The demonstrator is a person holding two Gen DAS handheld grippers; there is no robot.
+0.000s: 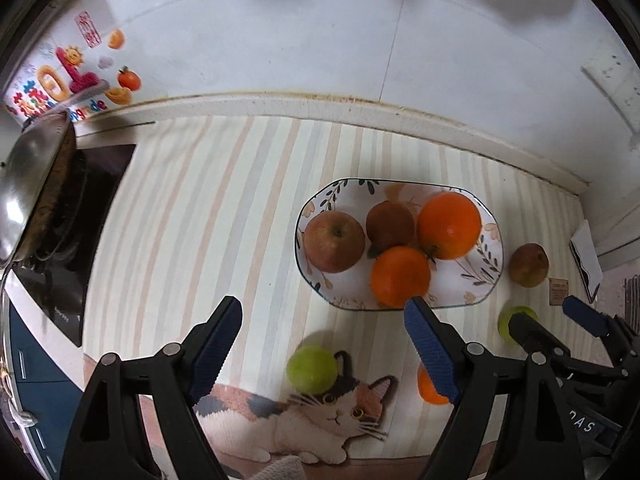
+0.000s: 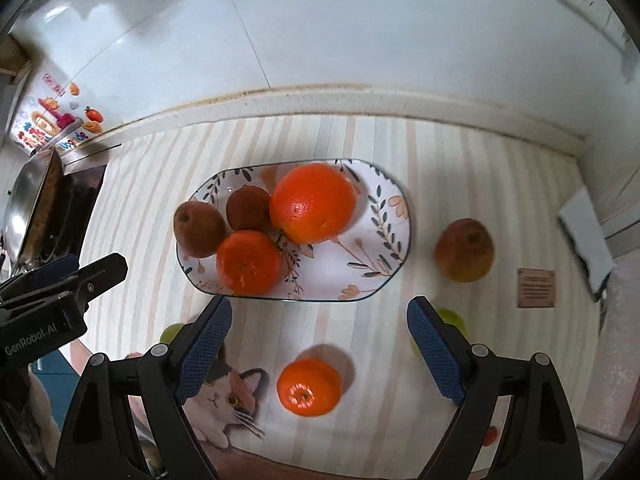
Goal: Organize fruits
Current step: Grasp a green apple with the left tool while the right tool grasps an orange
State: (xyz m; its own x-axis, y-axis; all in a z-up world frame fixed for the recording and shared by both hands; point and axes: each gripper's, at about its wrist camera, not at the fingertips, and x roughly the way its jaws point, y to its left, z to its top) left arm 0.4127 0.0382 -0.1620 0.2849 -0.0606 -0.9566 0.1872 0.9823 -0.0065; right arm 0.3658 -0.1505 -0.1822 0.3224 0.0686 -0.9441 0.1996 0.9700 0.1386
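A floral oval plate (image 1: pixel 478 278) (image 2: pixel 384 216) holds a reddish apple (image 1: pixel 335 242), a dark brown fruit (image 1: pixel 390 226), a big orange (image 1: pixel 449 225) and a smaller orange (image 1: pixel 400 276). On the striped mat lie a green fruit (image 1: pixel 312 369), a loose orange (image 2: pixel 309 387), a second green fruit (image 2: pixel 452 320) half hidden behind a finger, and a brownish apple (image 2: pixel 464 250) right of the plate. My left gripper (image 1: pixel 322 304) hangs open above the green fruit and holds nothing. Over the loose orange, my right gripper (image 2: pixel 319 304) is open and empty too.
A stove with a steel wok (image 1: pixel 32 200) sits at the left edge. The white tiled wall (image 1: pixel 360 40) bounds the counter behind, with stickers at its left. A brown tag (image 2: pixel 536 287) and a white card (image 2: pixel 588 240) lie at the right. A cat picture (image 1: pixel 340 412) covers the mat's near part.
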